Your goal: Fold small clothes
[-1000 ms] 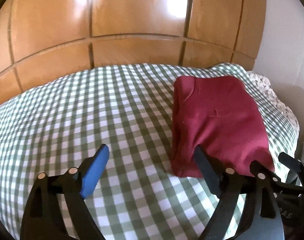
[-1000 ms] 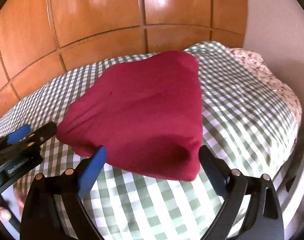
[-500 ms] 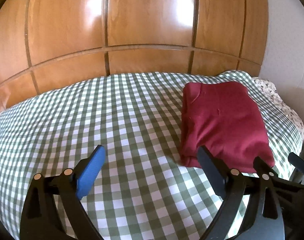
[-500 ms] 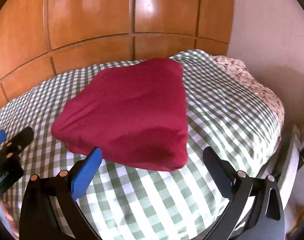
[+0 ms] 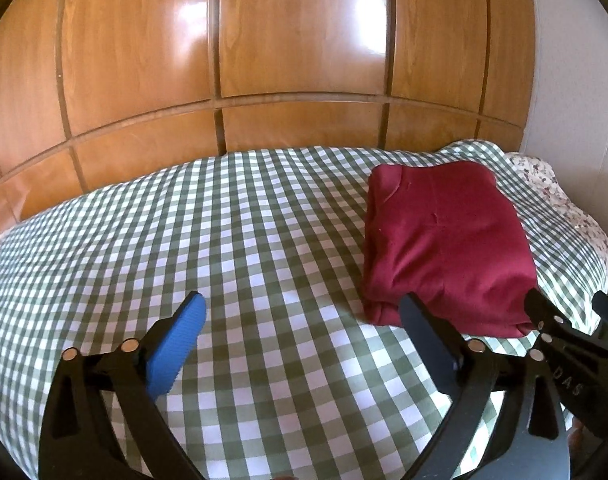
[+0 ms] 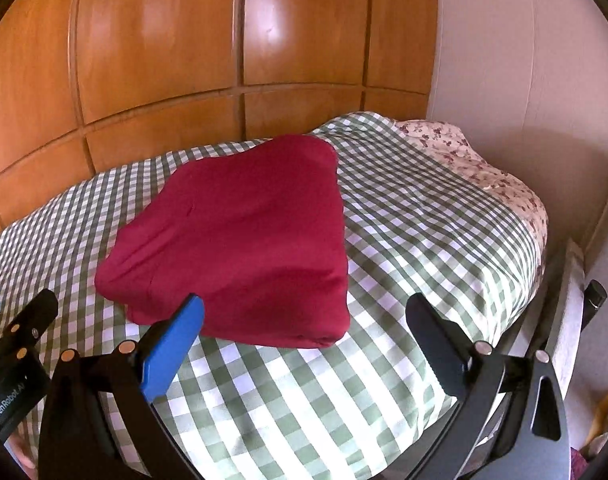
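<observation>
Plainly, the dark red garment [image 6: 240, 240] is a soft knit piece, already folded into a thick, roughly square packet, and it lies on the green-checked bedspread [image 5: 224, 240] toward the right side of the bed, near the floral pillow [image 6: 483, 168] and in front of the wooden wardrobe [image 5: 296, 40]. It looks light and limp: it should sag and unfold if lifted by one layer only, and the rounded, puffy edges suggest several loose layers that can slide over each other. The fabric seems matte rather than slick, so pads ought to hold it well. The left claw [image 5: 304, 328] has just been opening and now stands wide apart with nothing between its jaws, hovering over bare bedspread just left of the packet's near edge. The right claw [image 6: 304, 320] is also spread wide and empty, with the packet's near corner lying beyond its tips, not pinched. A sound hold would probably be at the near folded edge, pinching all layers together, one claw toward each near corner, so the stack moves as one.
</observation>
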Available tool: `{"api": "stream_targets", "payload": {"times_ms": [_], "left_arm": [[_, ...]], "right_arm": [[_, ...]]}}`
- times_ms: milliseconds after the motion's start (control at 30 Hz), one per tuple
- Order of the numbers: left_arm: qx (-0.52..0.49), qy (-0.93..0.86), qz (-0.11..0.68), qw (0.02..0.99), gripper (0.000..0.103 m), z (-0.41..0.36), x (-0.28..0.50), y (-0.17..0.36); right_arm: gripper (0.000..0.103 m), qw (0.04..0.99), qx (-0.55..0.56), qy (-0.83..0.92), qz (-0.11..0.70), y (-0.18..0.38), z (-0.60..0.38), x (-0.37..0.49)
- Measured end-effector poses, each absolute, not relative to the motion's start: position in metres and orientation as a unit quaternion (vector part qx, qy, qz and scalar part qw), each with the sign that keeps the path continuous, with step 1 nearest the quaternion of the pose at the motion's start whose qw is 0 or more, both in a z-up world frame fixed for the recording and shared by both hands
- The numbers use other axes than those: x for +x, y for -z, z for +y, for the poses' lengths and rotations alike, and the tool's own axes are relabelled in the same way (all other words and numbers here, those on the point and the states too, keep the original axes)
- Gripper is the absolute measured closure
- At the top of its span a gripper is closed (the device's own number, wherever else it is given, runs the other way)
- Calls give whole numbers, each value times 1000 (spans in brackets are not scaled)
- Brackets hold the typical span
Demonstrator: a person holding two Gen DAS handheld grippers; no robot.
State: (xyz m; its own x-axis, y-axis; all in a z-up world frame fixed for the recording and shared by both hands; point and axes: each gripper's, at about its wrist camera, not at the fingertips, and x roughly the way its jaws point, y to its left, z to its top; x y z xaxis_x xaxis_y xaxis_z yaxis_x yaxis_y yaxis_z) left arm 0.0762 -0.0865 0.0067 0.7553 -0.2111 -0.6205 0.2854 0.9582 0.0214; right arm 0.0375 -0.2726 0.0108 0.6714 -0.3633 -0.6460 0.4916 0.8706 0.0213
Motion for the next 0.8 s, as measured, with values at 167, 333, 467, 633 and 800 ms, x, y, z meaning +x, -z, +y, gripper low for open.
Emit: {"api": "stream_targets", "payload": {"times_ms": [167, 333, 467, 633, 800], "left_arm": [[58, 132, 322, 936, 4, -85, 74, -9], [56, 131, 327, 934, 4, -86, 74, -8], [60, 133, 329, 933, 4, -87, 74, -6], [58, 135, 332, 932, 4, -89, 74, -5], [58, 135, 332, 932, 4, -89, 73, -5]], "right_arm": [[2, 909, 91, 235, 331, -11, -272, 40], [2, 910, 86, 230, 334, -9, -268, 39], [2, 910, 88, 226, 337, -7, -267, 40], [2, 910, 89, 224, 337, -7, -266, 40], [2, 910, 92, 222, 338, -6, -266, 40]]}}
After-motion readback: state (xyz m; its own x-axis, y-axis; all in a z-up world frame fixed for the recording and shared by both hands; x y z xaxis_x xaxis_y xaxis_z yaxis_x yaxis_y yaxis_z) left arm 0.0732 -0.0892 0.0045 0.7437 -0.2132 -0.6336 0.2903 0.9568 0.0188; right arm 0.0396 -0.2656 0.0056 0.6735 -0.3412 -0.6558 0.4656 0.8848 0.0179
